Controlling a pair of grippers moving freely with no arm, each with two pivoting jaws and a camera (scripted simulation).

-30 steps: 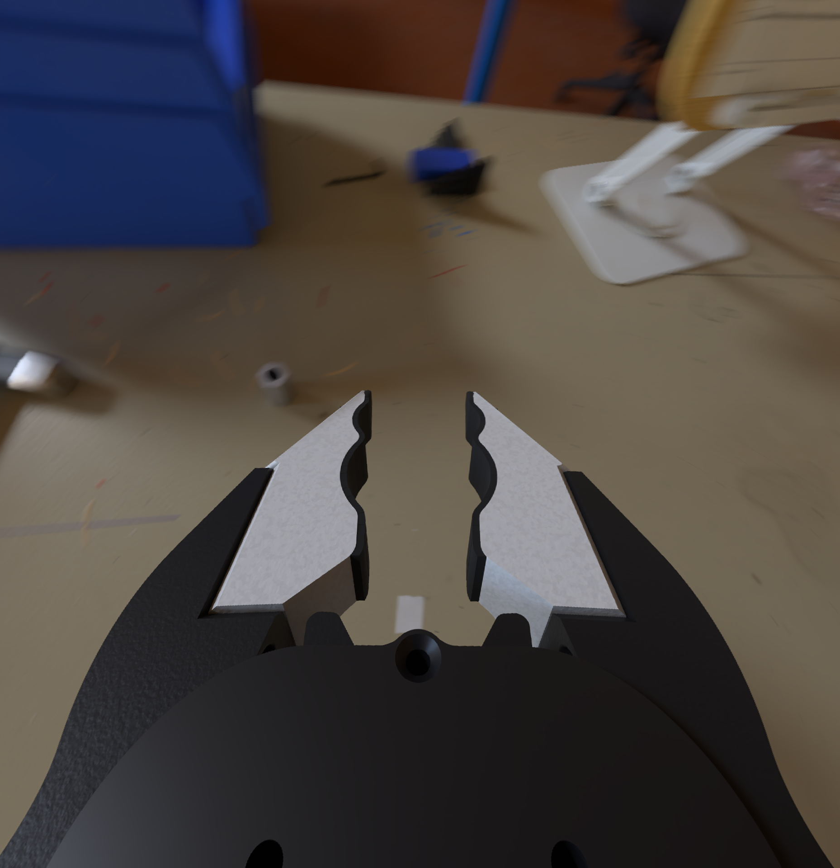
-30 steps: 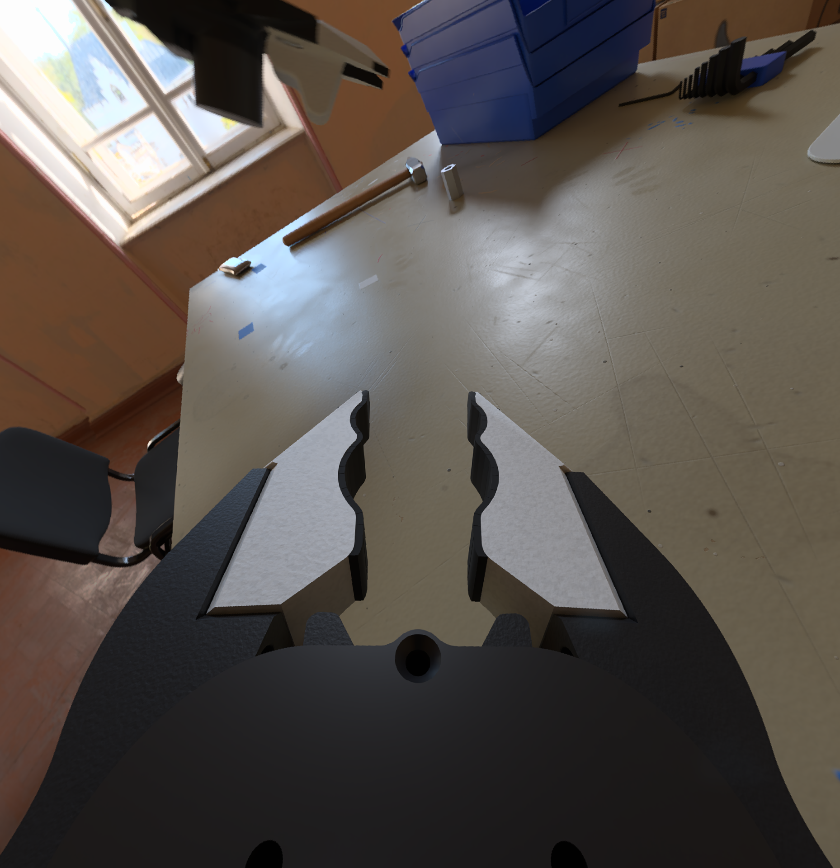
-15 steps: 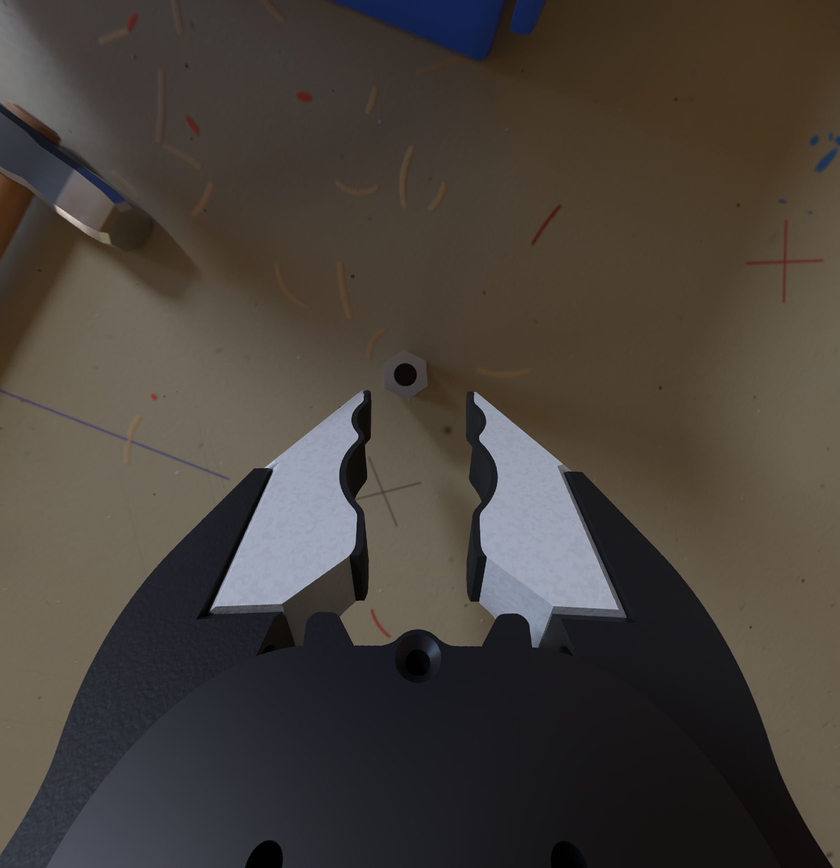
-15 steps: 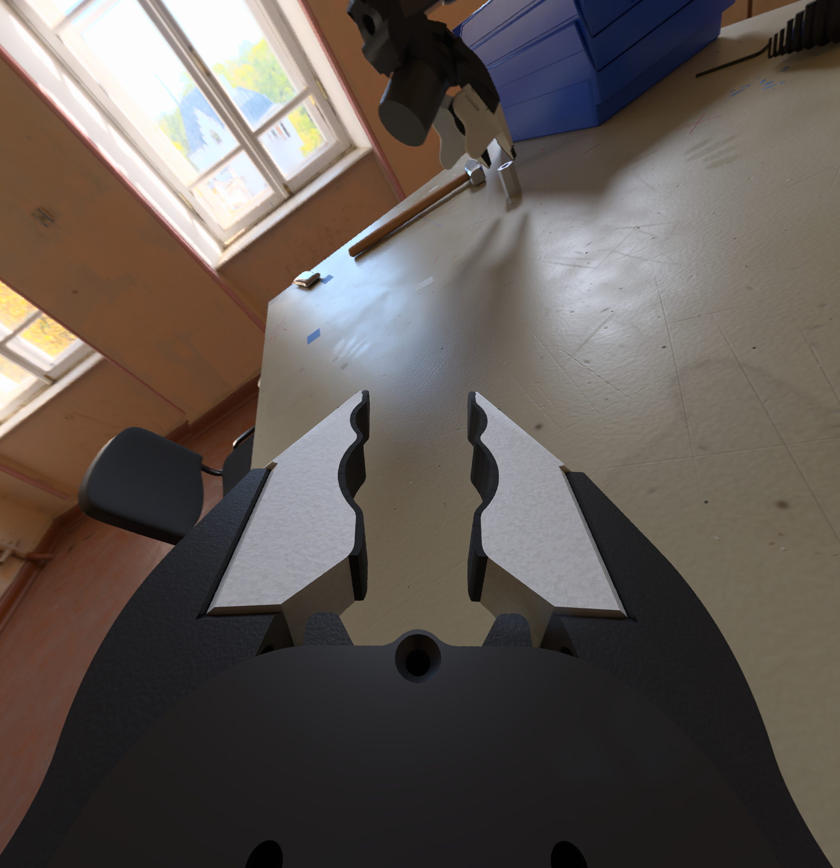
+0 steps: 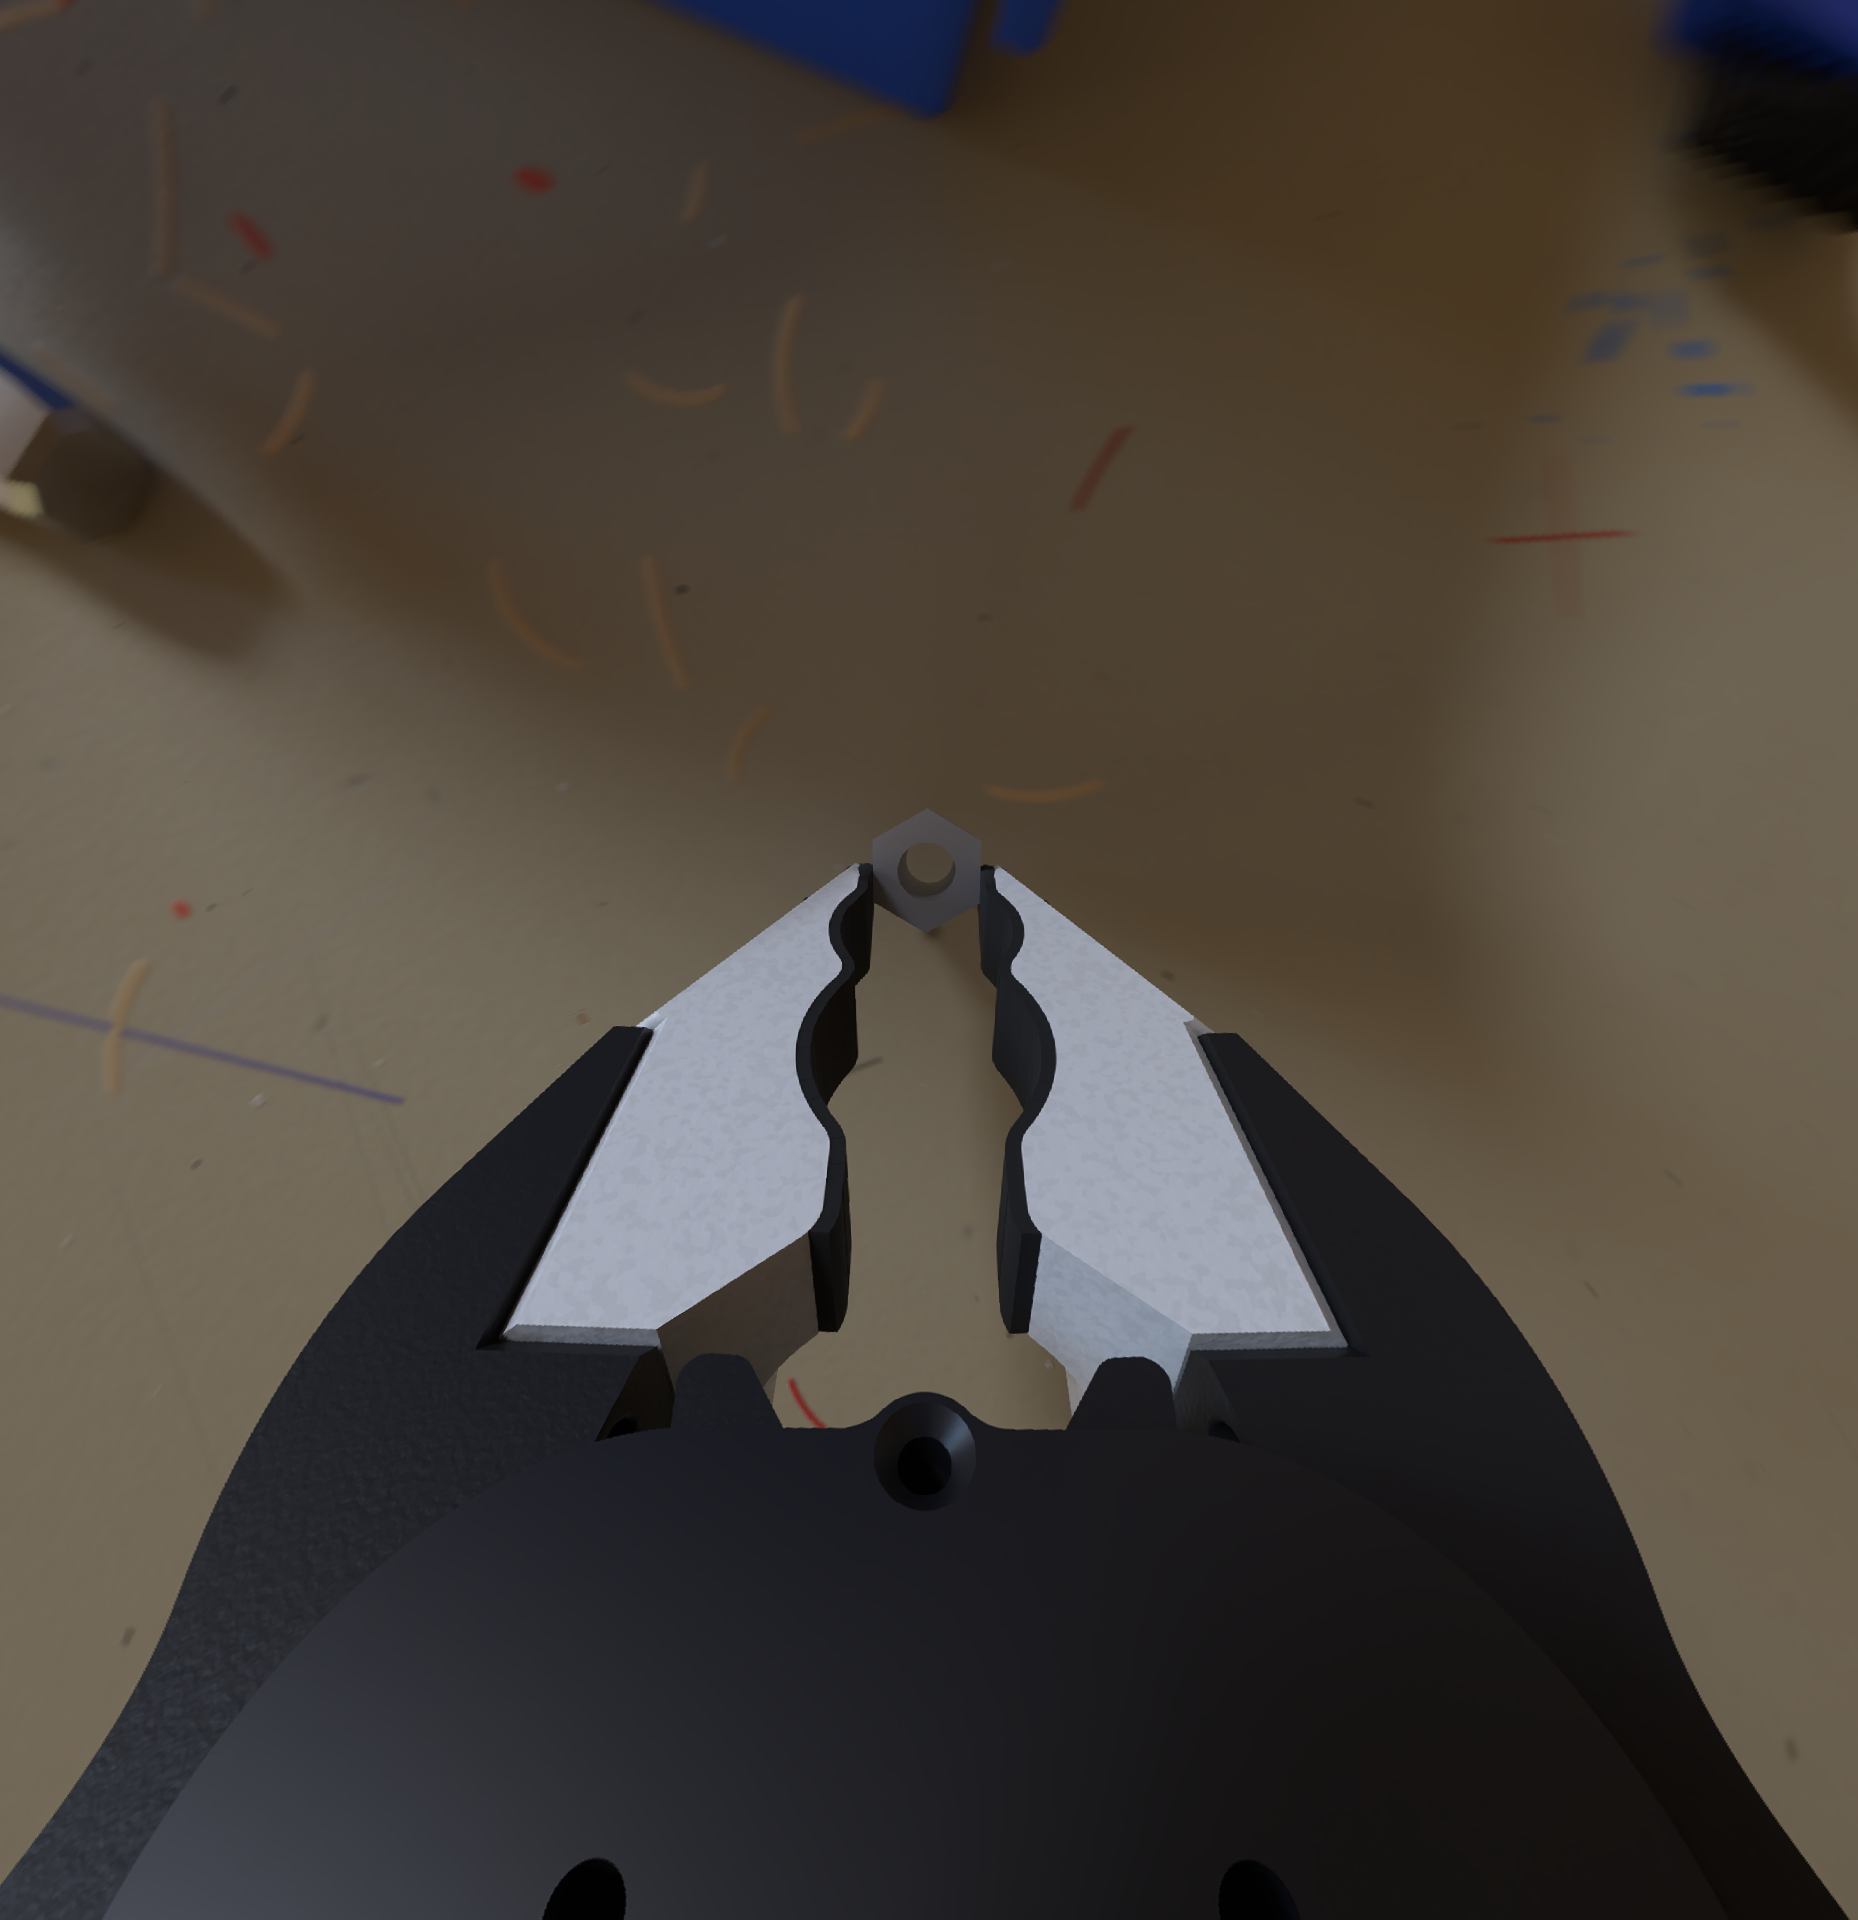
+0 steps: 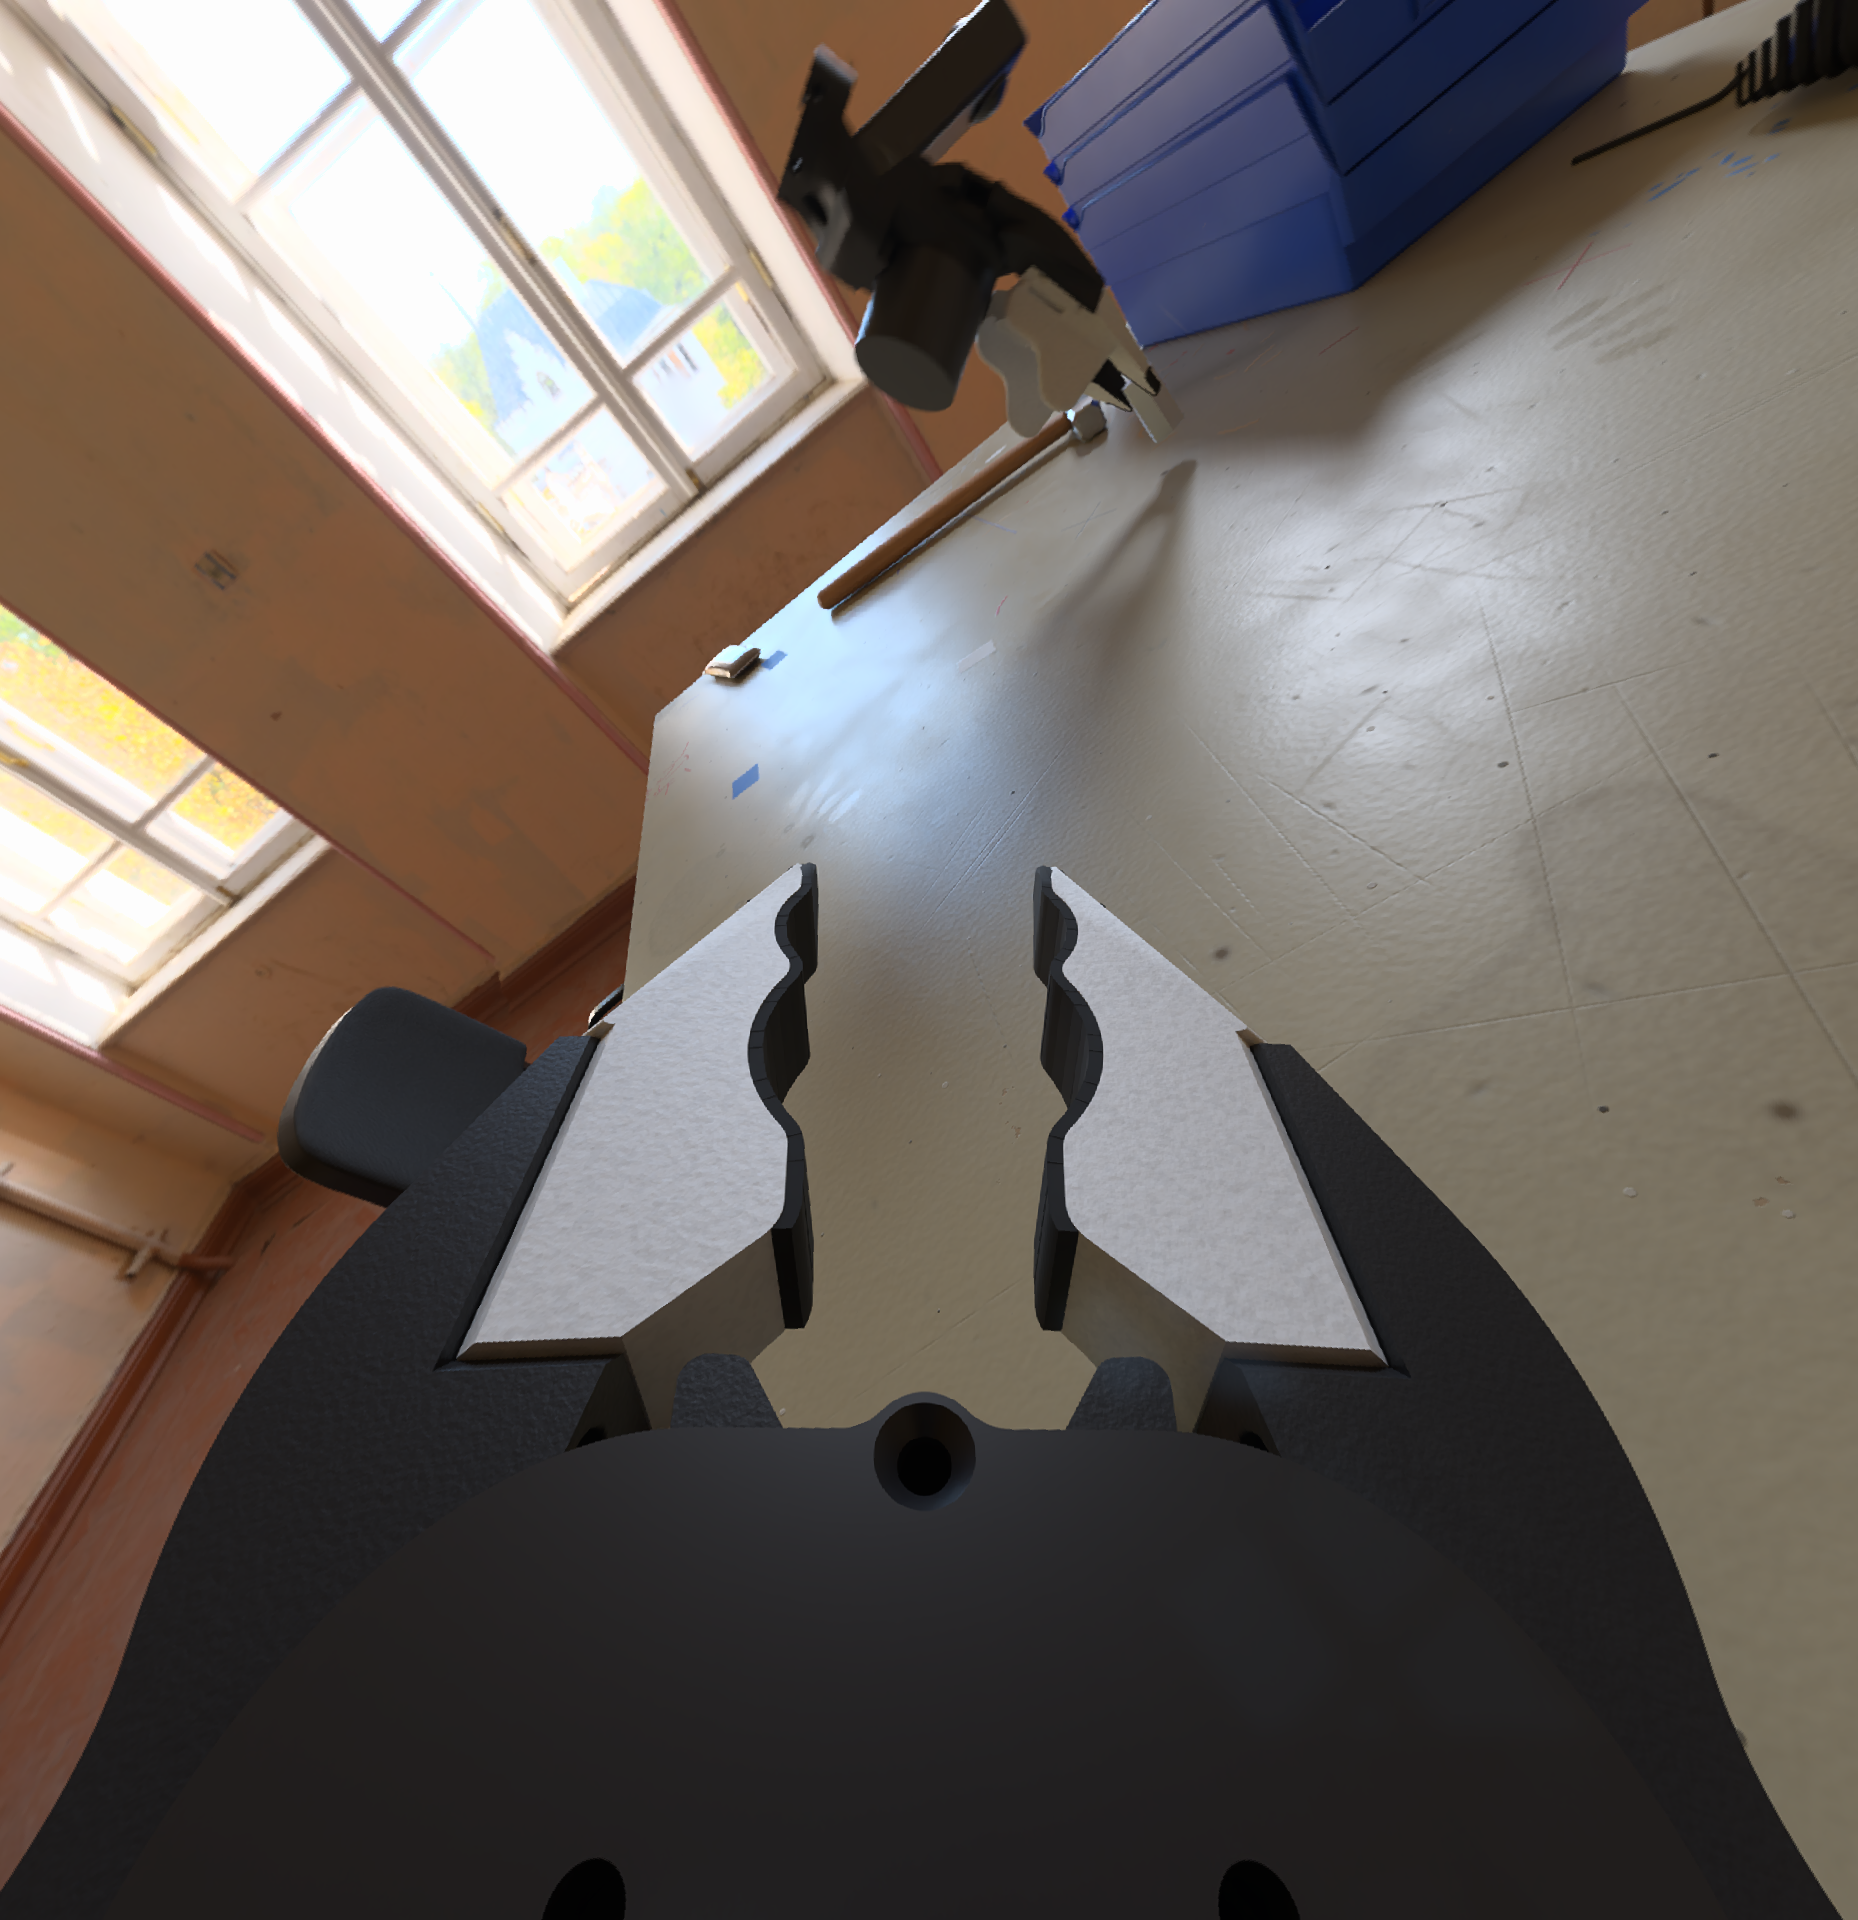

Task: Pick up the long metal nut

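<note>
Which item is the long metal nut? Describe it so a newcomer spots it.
Start at the blue bins at the table's far end, beside the hammer. There the left gripper points straight down; between its fingertips stands the long metal nut. It is the only small grey hexagon with a round bore.

Left black claw with white faceted fingers [image 5: 925,883] points straight down, jaws narrowed, tips pinching at 12 o'clock. Right black claw with white fingers [image 6: 925,883] hangs tilted, jaws spread wide, nothing between.
</note>
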